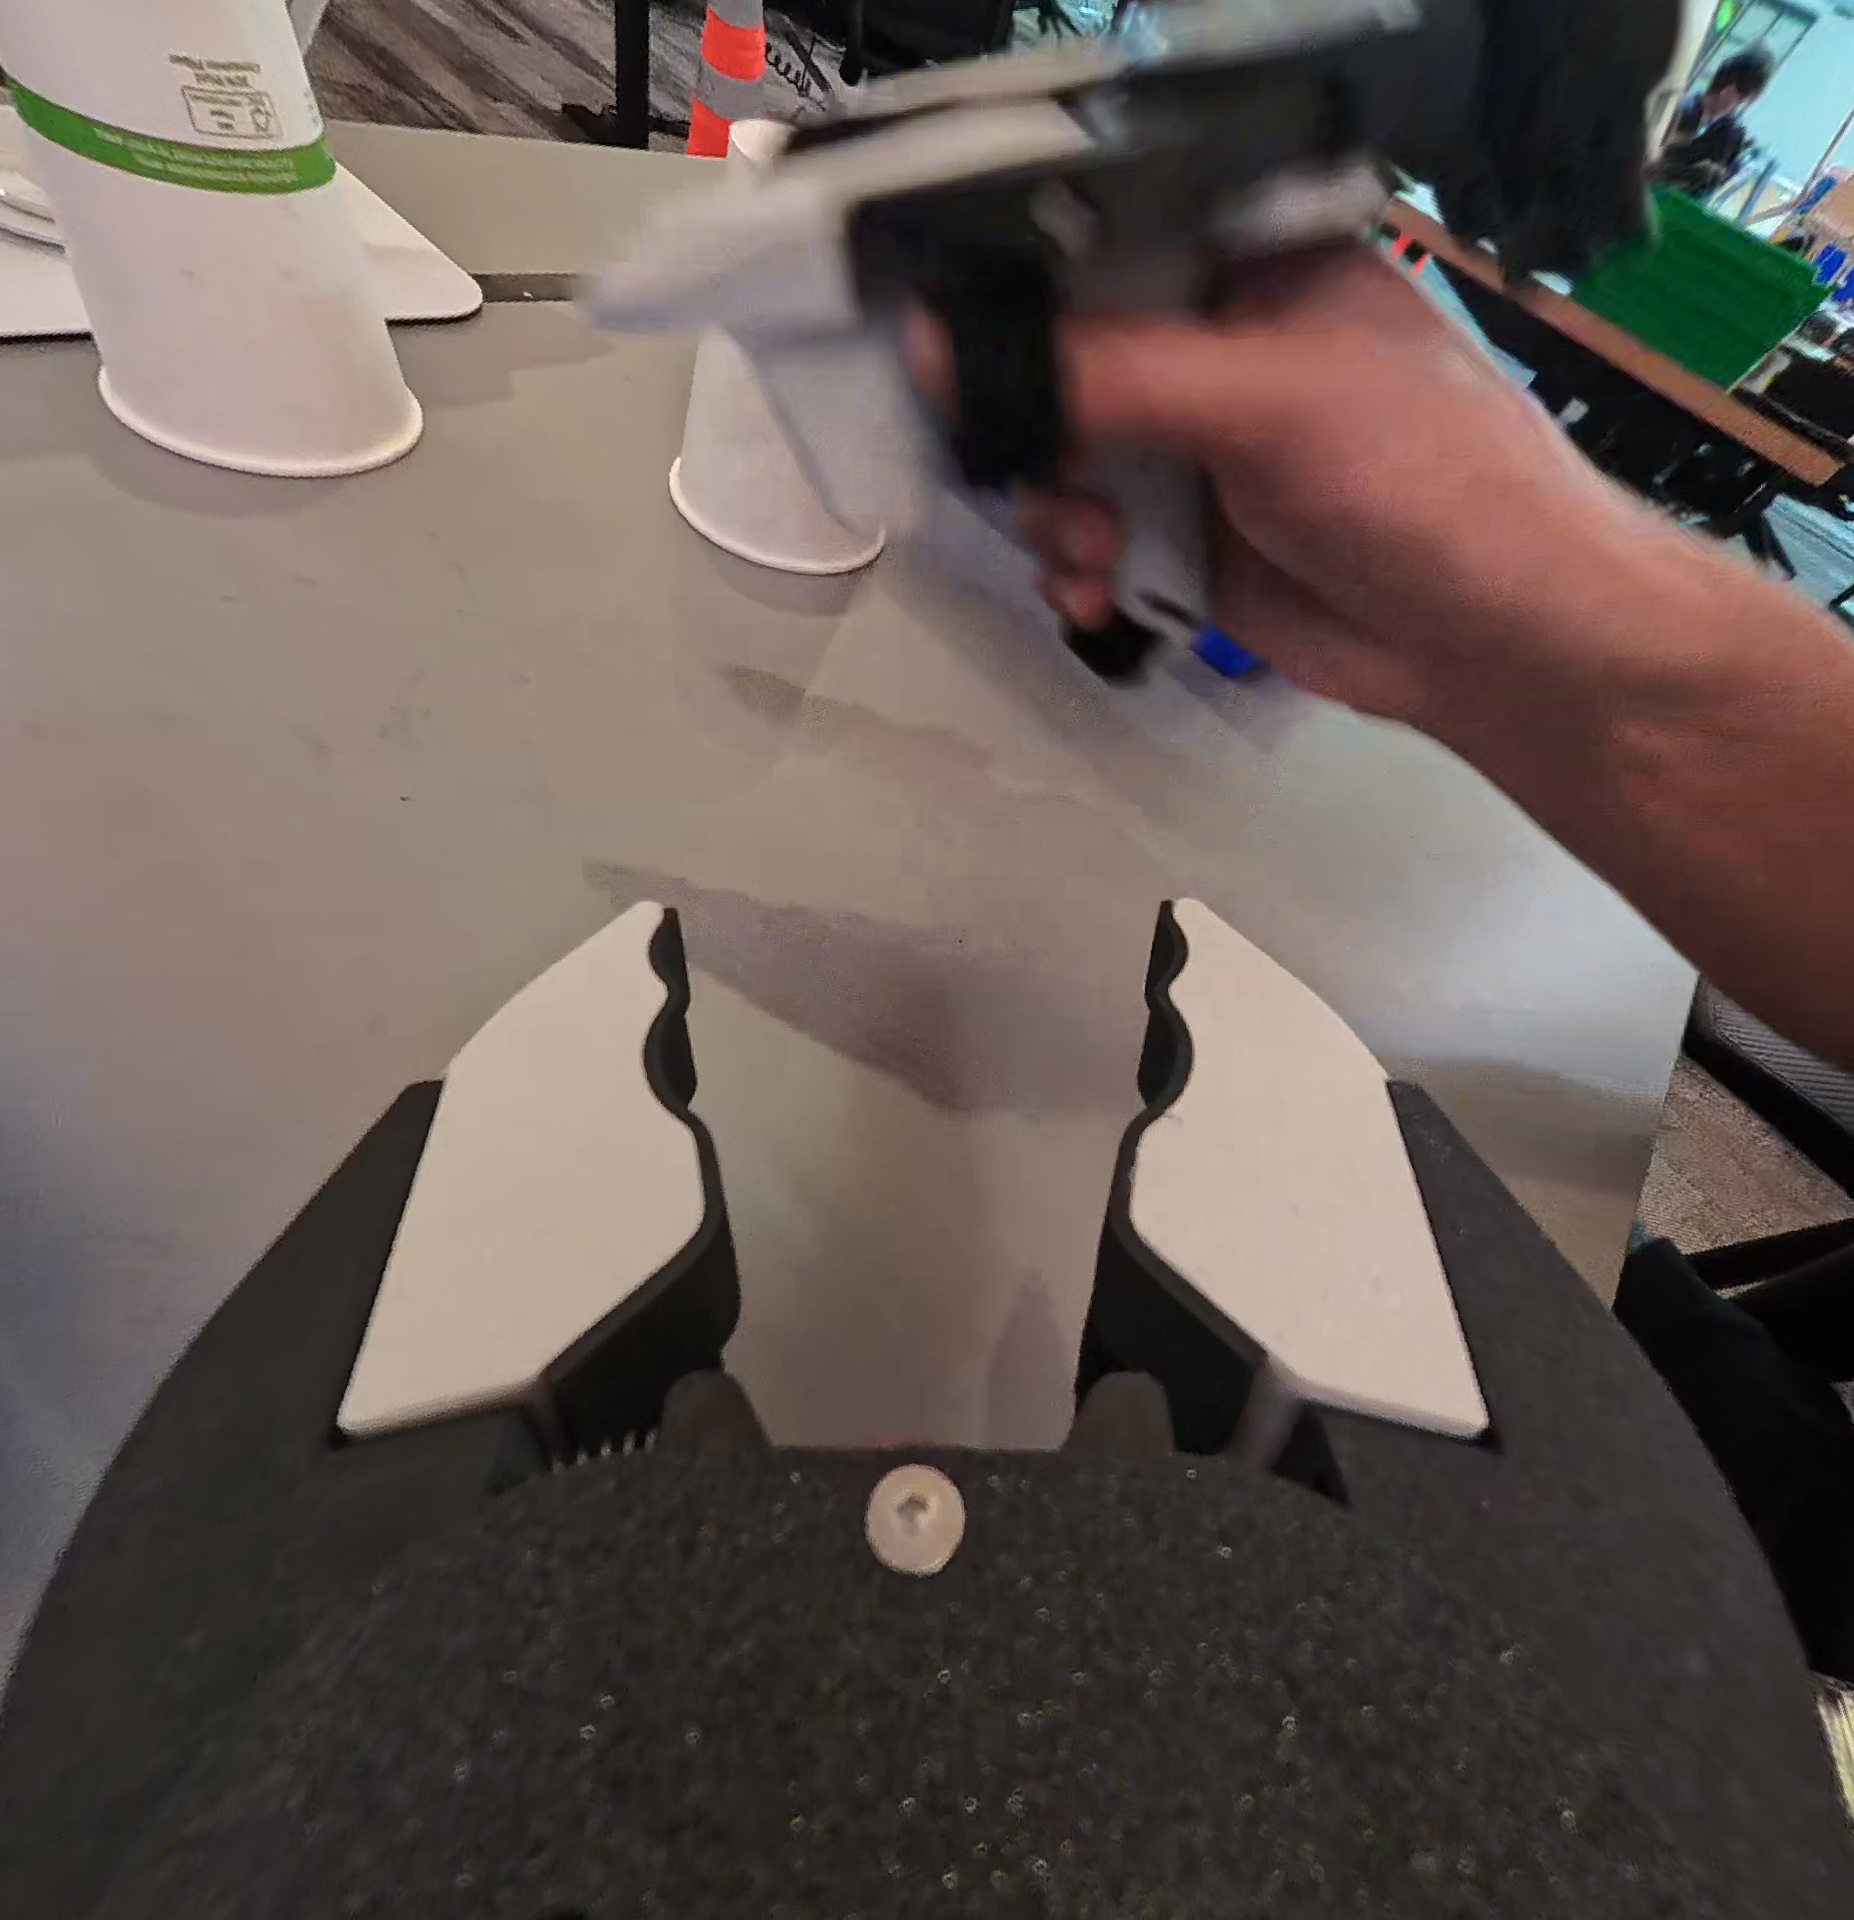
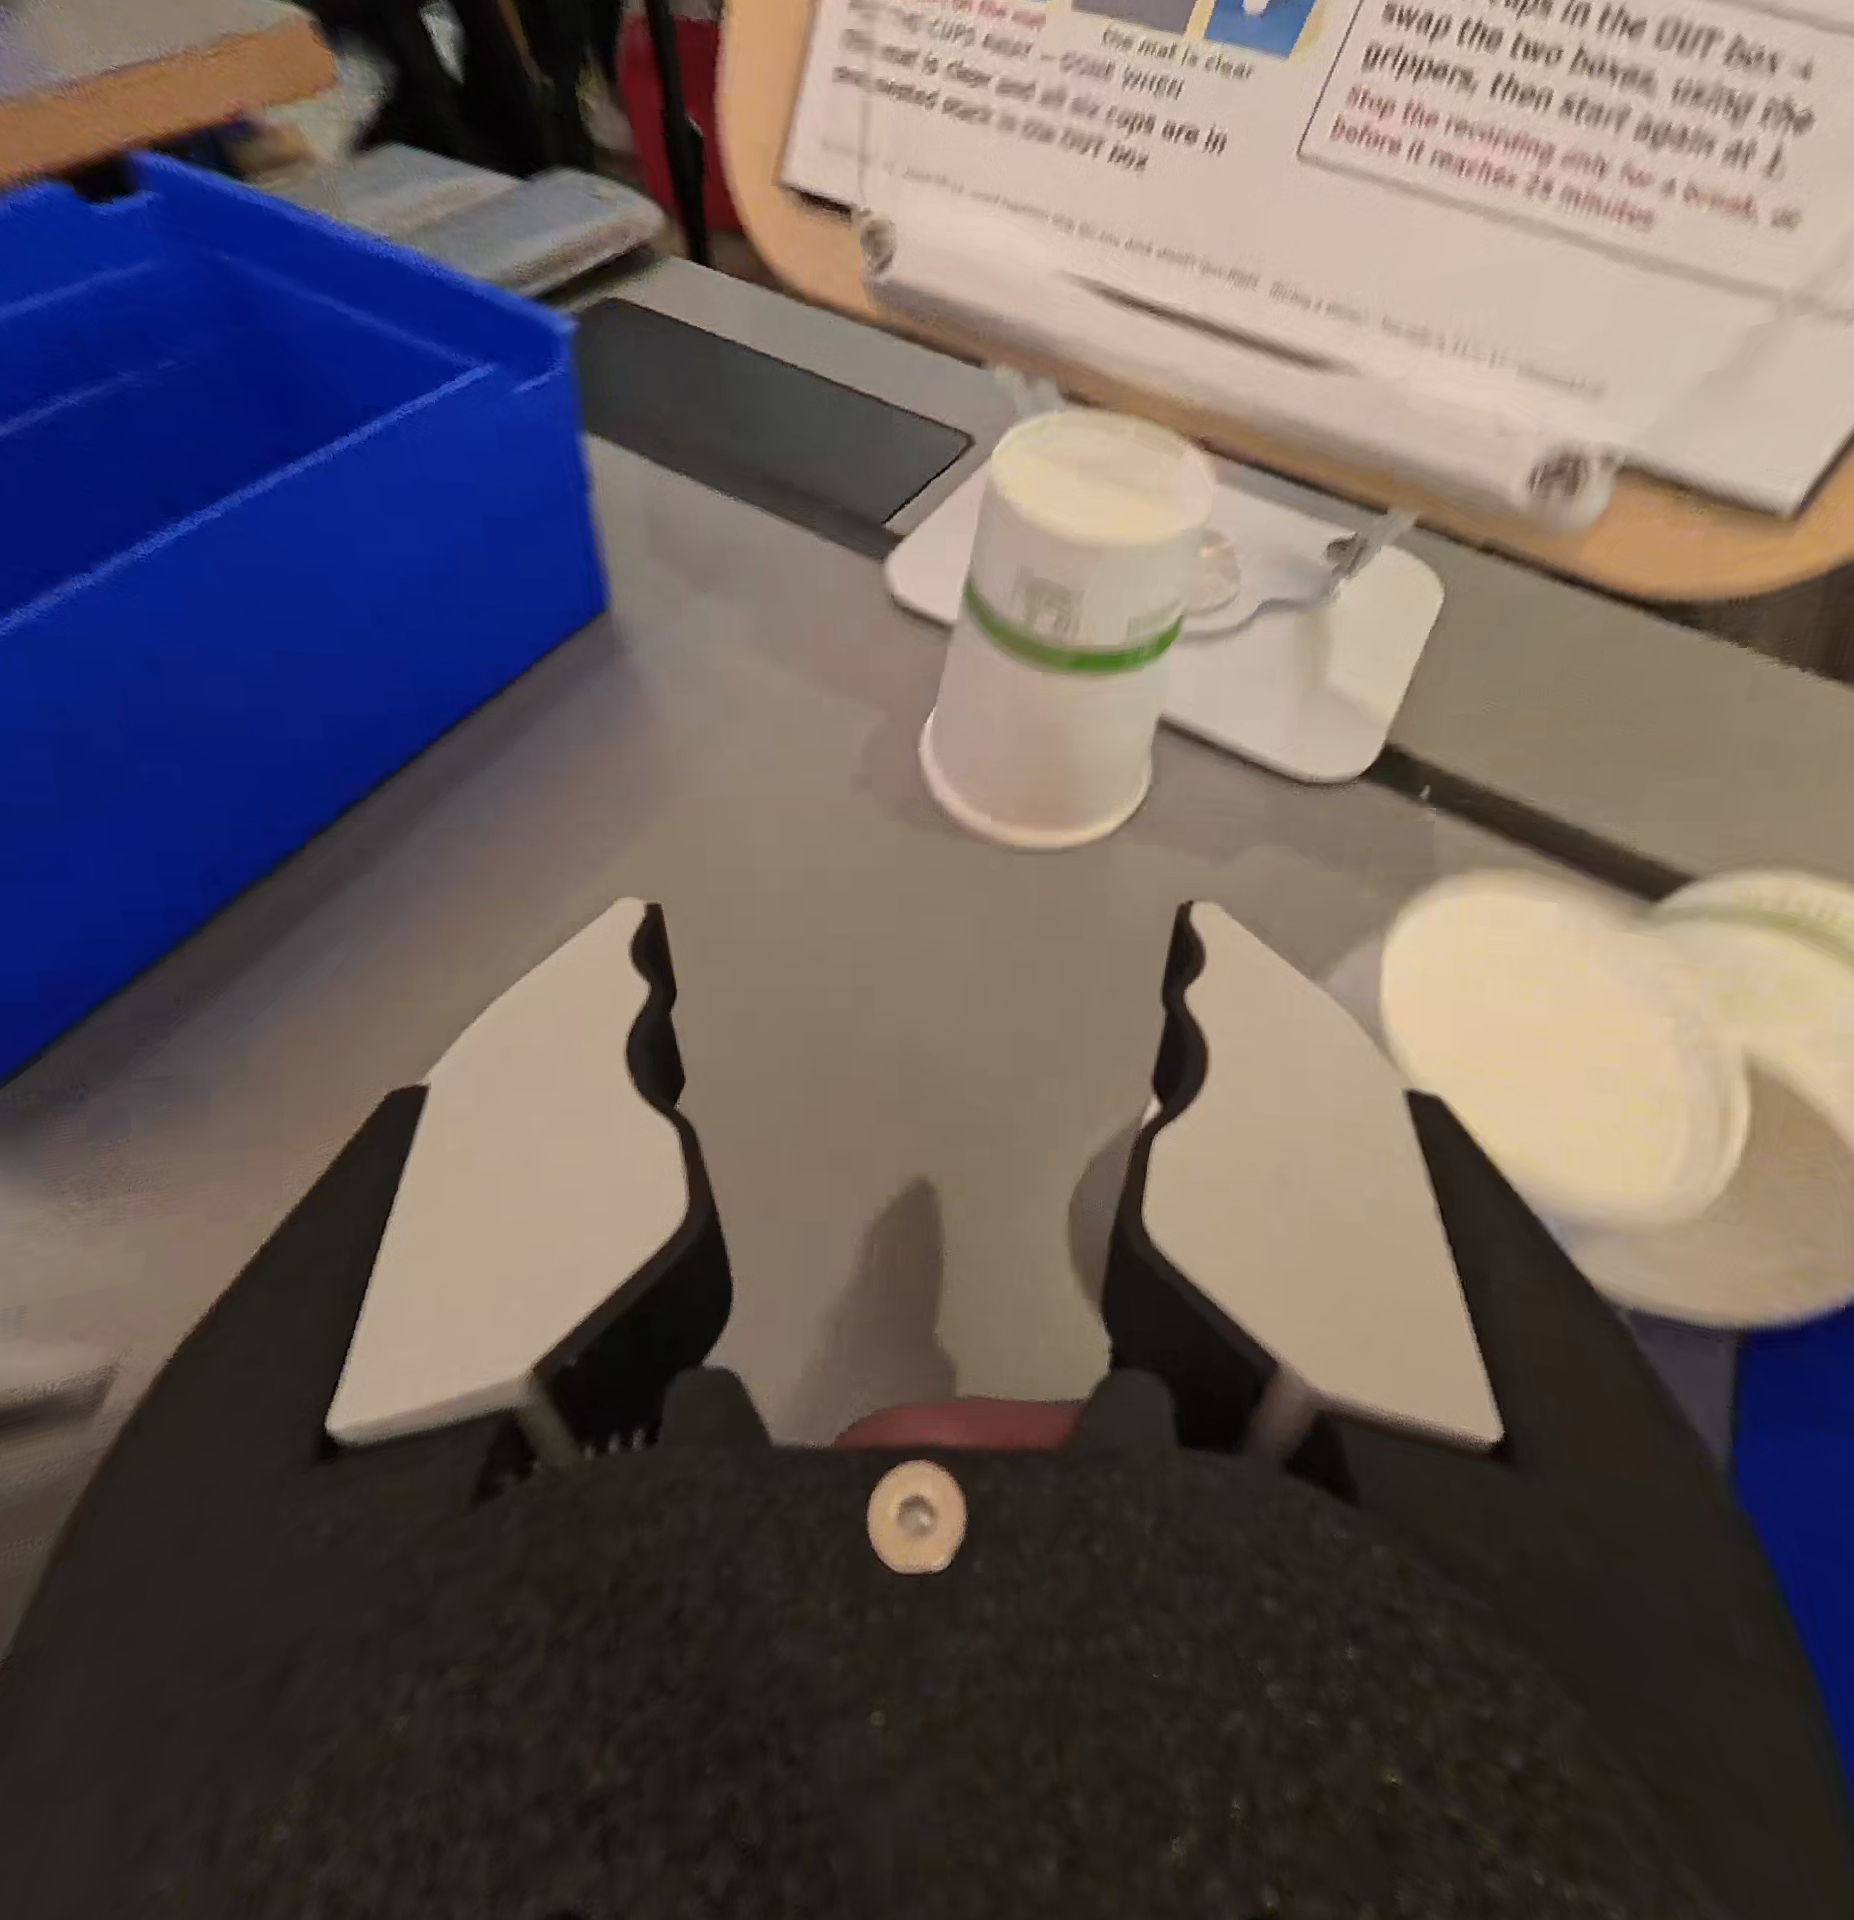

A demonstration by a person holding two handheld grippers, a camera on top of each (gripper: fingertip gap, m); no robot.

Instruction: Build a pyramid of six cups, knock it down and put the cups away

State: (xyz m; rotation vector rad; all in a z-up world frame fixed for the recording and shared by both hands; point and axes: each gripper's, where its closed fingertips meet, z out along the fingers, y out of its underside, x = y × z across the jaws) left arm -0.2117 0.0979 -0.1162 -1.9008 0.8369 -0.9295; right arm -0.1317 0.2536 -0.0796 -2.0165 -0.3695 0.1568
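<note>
currently, left wrist view: left gripper [image 1: 918, 920] hovers over the grey table [image 1: 279, 779], jaws spread apart, nothing between them. far left, an upside-down white paper cup with a green band [image 1: 211, 260] stands on the table; to its right a second inverted cup [image 1: 757, 488], partly hidden by the right gripper [image 1: 694, 260] (blurred), held in a person's hand [image 1: 1318, 488] with the fingers wrapped round its grip. only this view shows that hand and the green crate [image 1: 1702, 281] far back.

right wrist view: a blue plastic bin [image 2: 279, 582] at left, smooth-walled, seen only here. centre, the banded cup [image 2: 1058, 644] mouth-down, in front of a white stand base [image 2: 1307, 675] and a printed sheet [image 2: 1318, 156] on a wooden board. right gripper [image 2: 918, 920] also released, empty. far right, tilted cups [image 2: 1588, 1091] (blurred, count unclear).
</note>
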